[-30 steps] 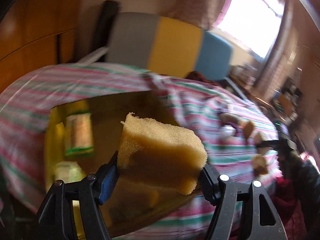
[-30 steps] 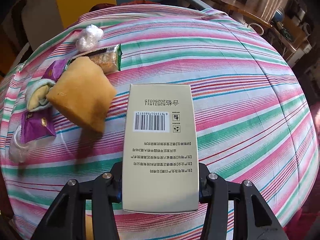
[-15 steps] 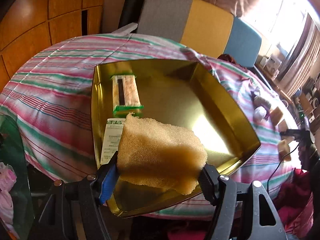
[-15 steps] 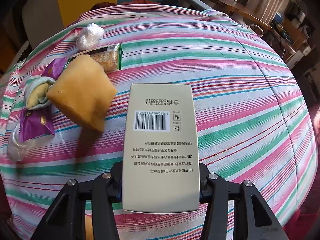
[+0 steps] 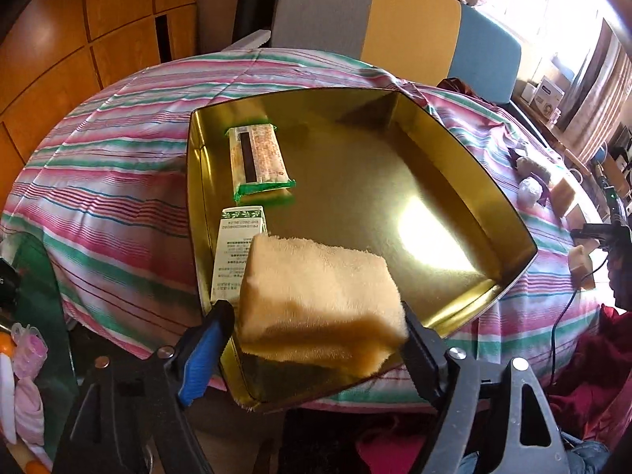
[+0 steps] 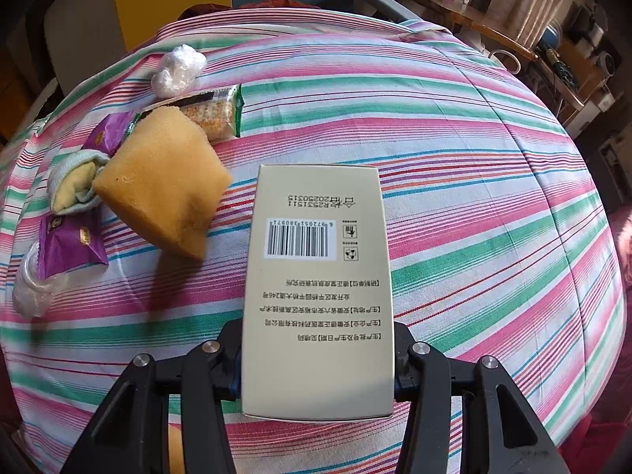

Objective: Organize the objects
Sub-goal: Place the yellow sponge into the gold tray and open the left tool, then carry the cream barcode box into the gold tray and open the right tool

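I count two packets already in the gold tray (image 5: 509,213). My left hand-held gripper (image 5: 316,339) pinches a sponge (image 5: 320,296) above its near edge; my right hand-held gripper (image 6: 318,359) clamps a box (image 6: 318,288) over the desk (image 6: 474,181), where several items remain at far left.

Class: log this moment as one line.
left gripper: shut on sponge above gold tray | right gripper: shut on box over tablecloth
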### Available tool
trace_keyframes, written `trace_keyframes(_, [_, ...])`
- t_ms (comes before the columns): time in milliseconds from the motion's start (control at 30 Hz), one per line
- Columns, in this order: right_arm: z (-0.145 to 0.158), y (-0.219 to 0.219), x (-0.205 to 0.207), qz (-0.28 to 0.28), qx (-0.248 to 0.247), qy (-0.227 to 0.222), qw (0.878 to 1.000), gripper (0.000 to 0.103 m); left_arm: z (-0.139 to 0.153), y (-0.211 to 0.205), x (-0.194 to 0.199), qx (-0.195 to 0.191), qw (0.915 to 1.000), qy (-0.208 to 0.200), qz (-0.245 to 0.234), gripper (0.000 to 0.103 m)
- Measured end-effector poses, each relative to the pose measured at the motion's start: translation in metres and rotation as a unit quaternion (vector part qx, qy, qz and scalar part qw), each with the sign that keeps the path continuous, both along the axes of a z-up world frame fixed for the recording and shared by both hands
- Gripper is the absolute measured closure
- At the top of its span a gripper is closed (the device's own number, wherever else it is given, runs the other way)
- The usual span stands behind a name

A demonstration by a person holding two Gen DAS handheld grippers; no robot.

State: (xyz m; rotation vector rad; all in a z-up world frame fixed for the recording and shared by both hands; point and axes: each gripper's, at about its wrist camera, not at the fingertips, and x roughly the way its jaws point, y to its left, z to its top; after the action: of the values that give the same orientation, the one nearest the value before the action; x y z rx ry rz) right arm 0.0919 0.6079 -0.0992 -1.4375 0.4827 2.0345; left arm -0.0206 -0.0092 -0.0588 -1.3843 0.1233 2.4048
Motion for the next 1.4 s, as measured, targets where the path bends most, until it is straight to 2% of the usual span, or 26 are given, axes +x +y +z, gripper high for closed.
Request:
trace_keyframes(333, [0.001, 0.002, 0.004, -0.004, -0.005, 0.002, 1.000, 0.051, 0.022, -0.011, 0.014, 0.008, 0.9991, 0.037, 0.019, 0.021])
trace_keyframes(433, [0.000, 0.006, 0.002, -0.011, -0.008, -0.001, 1.000, 0.040, 0.026, -0.010, 0.016, 0.005, 0.9988, 0.045, 0.015, 0.021])
trace_keyframes(800, [0.000, 0.017, -0.001, -0.011, 0.000, 0.003, 1.000, 0.040, 0.004, -0.007, 0.001, -0.034, 0.9965, 0.038, 0.066, 0.021])
trace_keyframes(833, [0.002, 0.018, -0.001, -0.012, 0.004, 0.005, 1.000, 0.041, 0.003, -0.009, 0.000, -0.035, 0.9962, 0.037, 0.071, 0.021])
trace_keyframes(867, [0.001, 0.017, -0.005, -0.010, 0.007, 0.008, 1.000, 0.049, 0.002, -0.012, 0.000, -0.033, 0.9959, 0.035, 0.077, 0.021])
trace_keyframes(900, [0.002, 0.017, -0.006, -0.002, 0.010, 0.009, 1.000, 0.052, 0.000, -0.016, 0.000, -0.028, 0.9957, 0.030, 0.083, 0.021])
trace_keyframes(1033, [0.001, 0.014, -0.011, 0.010, 0.022, 0.007, 1.000, 0.053, -0.001, -0.021, 0.001, -0.015, 0.9955, 0.028, 0.089, 0.021])
trace_keyframes(1267, [0.037, 0.029, 0.020, -0.053, 0.035, 0.076, 0.995, 0.053, 0.016, -0.021, 0.005, -0.011, 0.9946, 0.063, 0.081, 0.021])
trace_keyframes(1400, [0.075, 0.008, 0.025, -0.059, 0.051, 0.132, 0.988, 0.053, 0.023, -0.022, 0.005, -0.002, 0.9935, 0.078, 0.082, 0.021])
